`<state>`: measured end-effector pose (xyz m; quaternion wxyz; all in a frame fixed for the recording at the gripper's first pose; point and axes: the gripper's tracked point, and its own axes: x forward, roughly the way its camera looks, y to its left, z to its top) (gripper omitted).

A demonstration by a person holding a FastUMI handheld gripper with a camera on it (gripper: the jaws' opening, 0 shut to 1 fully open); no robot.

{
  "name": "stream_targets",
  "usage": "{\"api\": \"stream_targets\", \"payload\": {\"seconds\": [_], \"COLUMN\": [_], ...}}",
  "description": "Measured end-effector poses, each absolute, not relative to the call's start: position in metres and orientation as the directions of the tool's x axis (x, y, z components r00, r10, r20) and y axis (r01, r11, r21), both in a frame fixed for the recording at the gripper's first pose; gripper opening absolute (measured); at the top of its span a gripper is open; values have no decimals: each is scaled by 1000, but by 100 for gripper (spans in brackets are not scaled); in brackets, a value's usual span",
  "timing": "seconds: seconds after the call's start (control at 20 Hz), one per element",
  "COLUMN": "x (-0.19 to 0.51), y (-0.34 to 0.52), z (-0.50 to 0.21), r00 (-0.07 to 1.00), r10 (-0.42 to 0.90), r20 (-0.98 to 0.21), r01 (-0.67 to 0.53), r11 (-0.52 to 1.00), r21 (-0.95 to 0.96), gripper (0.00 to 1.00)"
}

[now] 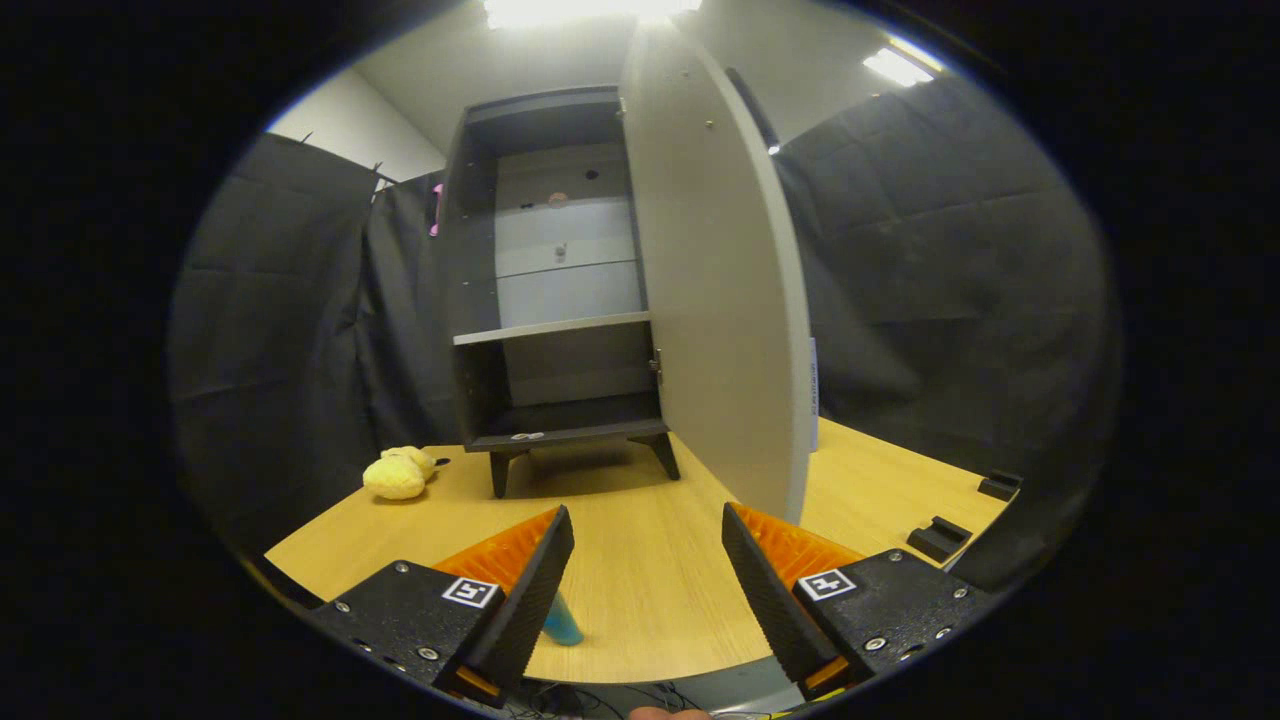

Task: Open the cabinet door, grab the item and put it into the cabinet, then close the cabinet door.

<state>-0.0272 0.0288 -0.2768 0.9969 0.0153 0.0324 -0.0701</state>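
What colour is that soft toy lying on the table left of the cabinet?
Yellow. The soft toy shows best in the gripper view, beyond the open hand-held gripper.

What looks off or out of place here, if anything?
Nothing damaged or spilled. The cabinet stands upright on the table with its door swung wide open. The yellow plush toy lies on the table left of the cabinet, not yet inside. The gripper is open and empty, well short of both.

The gripper (648,525) is built from two black blocks, each fastened with small silver screws and marked by a square black-and-white tag on top. Ribbed faces are seen on both fingers (545,575), set apart above the wooden table (640,590).
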Motion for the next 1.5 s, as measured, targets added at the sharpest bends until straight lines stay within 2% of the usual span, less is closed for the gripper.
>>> {"api": "stream_targets", "payload": {"seconds": [0.15,0.3,0.55,0.6,0.65,0.7,0.8,1.05,1.5], "x": [-12,5,33,37,32,40,36,50,67], "y": [74,89,94,89,81,84,87,81,79], "z": [-308,-345,-417,-438,-461,-451,-449,-435,-353], "r00": [994,989,962,939,905,928,928,920,938], "r10": [-75,-75,-80,-114,-150,-143,-126,-138,-97], "r20": [-75,-125,-260,-325,-398,-345,-351,-367,-332], "r01": [76,81,100,127,137,128,118,140,104], "r11": [997,996,993,992,989,990,992,990,995], "r21": [7,45,64,19,-60,-66,-45,-19,2], "gripper": [93,93,93,92,88,72,40,38,37]}}
